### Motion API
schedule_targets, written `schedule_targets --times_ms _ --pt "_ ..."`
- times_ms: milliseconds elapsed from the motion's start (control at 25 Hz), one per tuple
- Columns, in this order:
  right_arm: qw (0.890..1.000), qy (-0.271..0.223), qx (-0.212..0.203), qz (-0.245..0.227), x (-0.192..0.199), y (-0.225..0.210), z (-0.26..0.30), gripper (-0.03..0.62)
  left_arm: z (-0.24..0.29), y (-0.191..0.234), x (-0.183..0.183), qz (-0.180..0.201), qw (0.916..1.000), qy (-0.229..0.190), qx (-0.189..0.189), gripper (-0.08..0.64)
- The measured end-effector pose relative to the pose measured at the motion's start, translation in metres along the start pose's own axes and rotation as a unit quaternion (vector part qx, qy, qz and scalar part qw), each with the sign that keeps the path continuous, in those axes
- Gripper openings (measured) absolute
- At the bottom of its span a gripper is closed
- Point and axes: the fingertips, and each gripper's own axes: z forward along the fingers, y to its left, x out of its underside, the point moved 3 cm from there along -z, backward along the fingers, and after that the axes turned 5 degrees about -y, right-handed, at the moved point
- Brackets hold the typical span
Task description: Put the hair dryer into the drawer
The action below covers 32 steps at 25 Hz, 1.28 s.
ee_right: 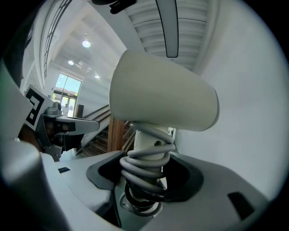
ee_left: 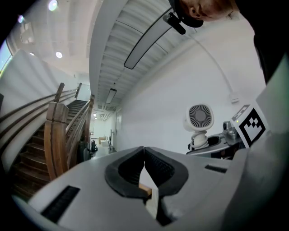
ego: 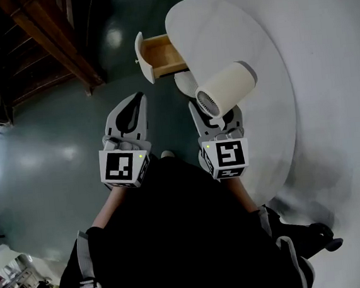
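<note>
Hair dryer [ego: 228, 86], cream-white, is held by its handle in the right gripper [ee_right: 145, 180]. The jaws pinch the handle from both sides, over the grey cord [ee_right: 143, 168] wound in coils round it. The barrel lies roughly level across the top of the gripper, with its round rear grille turned toward the person and its nozzle end pointing far and right. In the head view the dryer hangs above the near left part of the white round worktop [ego: 252, 35], just near and right of the drawer [ego: 158, 53].

The drawer is pulled open from the worktop's left edge. Its wooden inside shows, and its white front panel faces left over the dark green floor [ego: 52, 133].

The left gripper [ee_left: 144, 152] is to the left of the right one and level with it, over the floor and apart from the worktop. Its jaws are pressed together at the tips with nothing between them. From its own view the dryer's grille shows off to the right, beside the right gripper's marker cube [ee_left: 249, 126].

A wooden staircase [ego: 42, 33] stands at the far left.
</note>
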Motion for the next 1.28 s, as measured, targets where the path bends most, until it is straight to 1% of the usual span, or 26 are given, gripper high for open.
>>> schedule_targets --times_ms 120,280,560,800,1000,1280 --pt "1.000 0.001 -0.004 0.000 0.000 -0.001 0.001 0.279 0.002 0.002 0.002 -0.002 0.9999 0.008 -0.008 0.009" --pt "1.000 0.003 -0.006 0.001 -0.001 -0.001 0.010 0.279 0.009 0.008 0.001 0.002 1.0000 0.008 -0.004 0.009" --pt "1.000 0.013 -0.001 -0.002 -0.002 0.000 0.042 0.279 0.030 0.035 0.008 -0.008 0.9999 0.015 -0.003 0.009" --pt "1.000 0.022 0.019 -0.006 -0.018 -0.010 0.081 0.279 0.072 0.069 -0.004 -0.003 0.9997 0.017 0.017 0.009" --pt "0.999 0.027 0.038 0.004 -0.014 -0.025 0.105 0.279 0.104 0.086 0.001 -0.006 0.9993 0.021 0.032 0.009" --pt "0.998 0.041 0.048 0.007 -0.009 -0.040 0.141 0.279 0.139 0.103 0.009 -0.012 0.9988 0.026 0.040 0.009"
